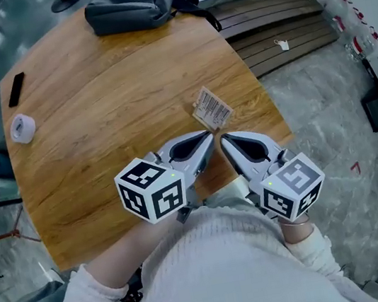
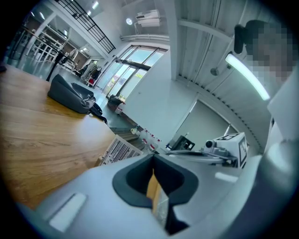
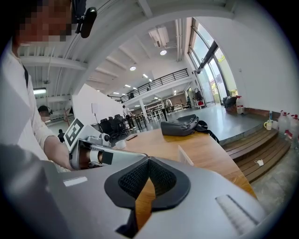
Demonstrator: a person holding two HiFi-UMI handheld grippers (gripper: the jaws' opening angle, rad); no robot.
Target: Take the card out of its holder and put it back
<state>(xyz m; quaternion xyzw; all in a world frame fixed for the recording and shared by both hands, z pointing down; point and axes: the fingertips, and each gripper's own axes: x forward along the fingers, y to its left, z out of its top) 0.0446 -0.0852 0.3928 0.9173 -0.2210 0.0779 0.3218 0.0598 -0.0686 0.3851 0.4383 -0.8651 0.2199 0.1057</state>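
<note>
At the near edge of the table [image 1: 109, 102], both pairs of tongs hover low over the wood, tips angled in toward each other. The left tongs [image 1: 206, 139] are pressed together, tip to tip, with nothing between them. The left gripper view shows only a sliver of wood and floor through the slit behind the pads. The right tongs [image 1: 225, 141] are squeezed together as well and hold nothing, just table grain showing in the gap.

Just beyond the two tips, near the right edge of the table, lies the card [image 1: 211, 108]. It is flat, with printed lines like a barcode facing up, and neither tool touches it. Whether a holder is around it is hard to tell: a pale border shows, but nothing marks it as a separate sleeve. In the left gripper view the card [image 2: 119, 150] is half cut off by the tool's body. In the right gripper view the card [image 3: 185, 155] is only a thin pale edge.

A grey bag [image 1: 132, 4] sits on the far edge, its straps spilling over. A roll of tape [image 1: 22, 128] sits by the left edge. Toward the far left corner is a flat black item [image 1: 16, 89], too small to identify. The hands are hidden behind the marker cubes, and a white knit sleeve [image 1: 223, 270] covers part of the table's near edge.
</note>
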